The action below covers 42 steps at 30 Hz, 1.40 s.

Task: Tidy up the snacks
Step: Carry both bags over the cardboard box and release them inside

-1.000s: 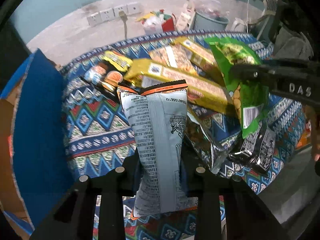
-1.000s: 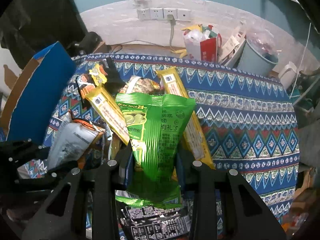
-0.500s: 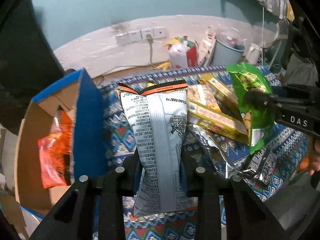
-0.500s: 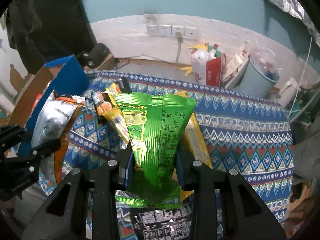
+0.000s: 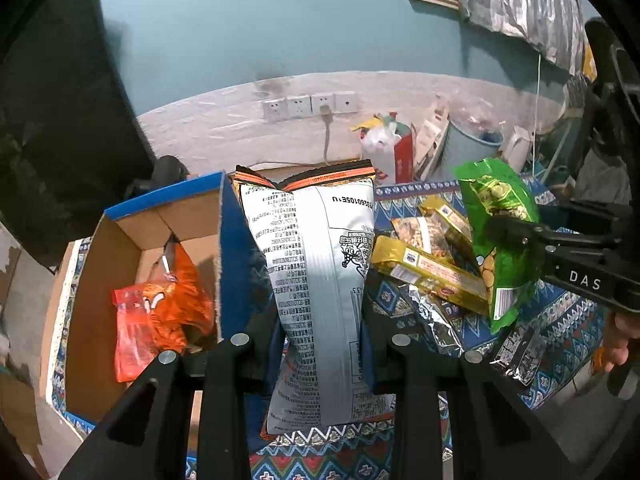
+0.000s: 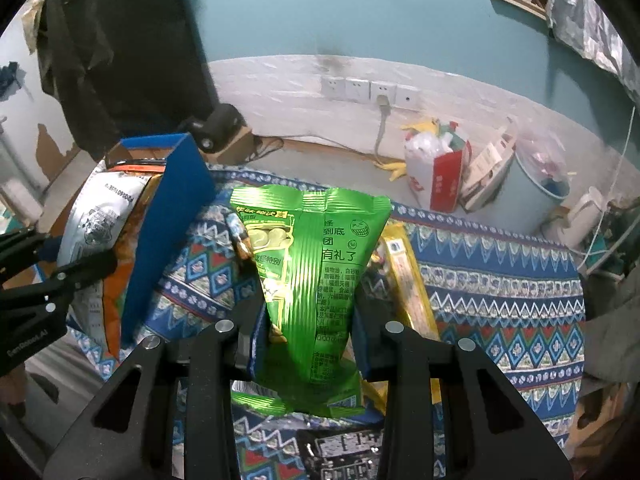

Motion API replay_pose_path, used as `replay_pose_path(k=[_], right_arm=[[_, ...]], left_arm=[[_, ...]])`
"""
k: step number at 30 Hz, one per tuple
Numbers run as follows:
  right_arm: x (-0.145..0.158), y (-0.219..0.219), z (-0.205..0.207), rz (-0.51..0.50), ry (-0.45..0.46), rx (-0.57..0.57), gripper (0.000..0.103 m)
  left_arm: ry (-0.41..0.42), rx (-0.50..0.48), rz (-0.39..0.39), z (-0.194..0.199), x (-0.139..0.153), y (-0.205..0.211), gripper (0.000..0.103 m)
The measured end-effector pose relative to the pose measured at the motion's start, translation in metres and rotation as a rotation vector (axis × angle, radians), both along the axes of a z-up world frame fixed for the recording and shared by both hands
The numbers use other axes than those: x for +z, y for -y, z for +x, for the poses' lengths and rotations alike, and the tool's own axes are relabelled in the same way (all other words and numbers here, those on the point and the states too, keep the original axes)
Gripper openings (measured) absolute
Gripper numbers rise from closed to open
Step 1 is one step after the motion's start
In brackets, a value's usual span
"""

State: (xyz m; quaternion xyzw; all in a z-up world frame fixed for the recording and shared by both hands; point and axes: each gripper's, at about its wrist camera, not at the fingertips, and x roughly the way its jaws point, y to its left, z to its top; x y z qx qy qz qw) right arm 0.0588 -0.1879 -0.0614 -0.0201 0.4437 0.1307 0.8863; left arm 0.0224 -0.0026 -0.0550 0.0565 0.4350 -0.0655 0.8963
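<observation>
My left gripper [image 5: 320, 340] is shut on a silver snack bag [image 5: 316, 280] with an orange top edge and holds it upright, just right of an open cardboard box [image 5: 132, 216] with blue outer walls. An orange snack bag [image 5: 160, 312] lies inside the box. My right gripper [image 6: 308, 328] is shut on a green snack bag [image 6: 312, 272] held above the patterned blue cloth [image 6: 500, 280]. The green bag [image 5: 500, 232] and right gripper also show at the right of the left wrist view. The silver bag [image 6: 100, 224] and box wall [image 6: 164, 232] show at the left of the right wrist view.
Yellow snack packs [image 5: 428, 272] and dark foil packs [image 5: 516, 352] lie on the cloth between the grippers. A long yellow pack [image 6: 408, 280] lies behind the green bag. A wall with sockets [image 5: 308, 106], a red-white bag [image 6: 440, 172] and a pale bucket [image 6: 540, 192] stand beyond the table.
Both grippers have risen and tilted up with their bags. The left one has swung left, so the open box and the orange bag inside have come into view.
</observation>
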Motion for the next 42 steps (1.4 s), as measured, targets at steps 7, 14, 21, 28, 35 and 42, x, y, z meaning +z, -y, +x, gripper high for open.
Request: replay_pose_path(k=[7,14,21,28,35,42], right_arm=[[0.012,-0.019,0.005,0.013,0.022,0.022,0.033],[0.022,-0.043,0.012,0.027,0.040,0.051,0.033],[0.029,-0.075,0.019,0.041,0.052,0.095,0.033],[0.032,-0.106,0.027,0.052,0.052,0.136,0.033],[0.033,-0.138,0.037,0.069,0.047,0.170,0.033],[0.034,-0.177,0.046,0.085,0.040,0.220,0.033]], left_arm=[[0.033,0.034,-0.011,-0.003,0.012,-0.020,0.032],[0.060,0.092,-0.030,-0.003,0.021,-0.050,0.032],[0.072,0.163,-0.051,-0.005,0.024,-0.084,0.032],[0.087,0.232,-0.047,-0.004,0.024,-0.116,0.032],[0.064,0.306,-0.041,-0.001,0.014,-0.149,0.032],[0.040,0.358,0.000,0.002,-0.002,-0.173,0.032]])
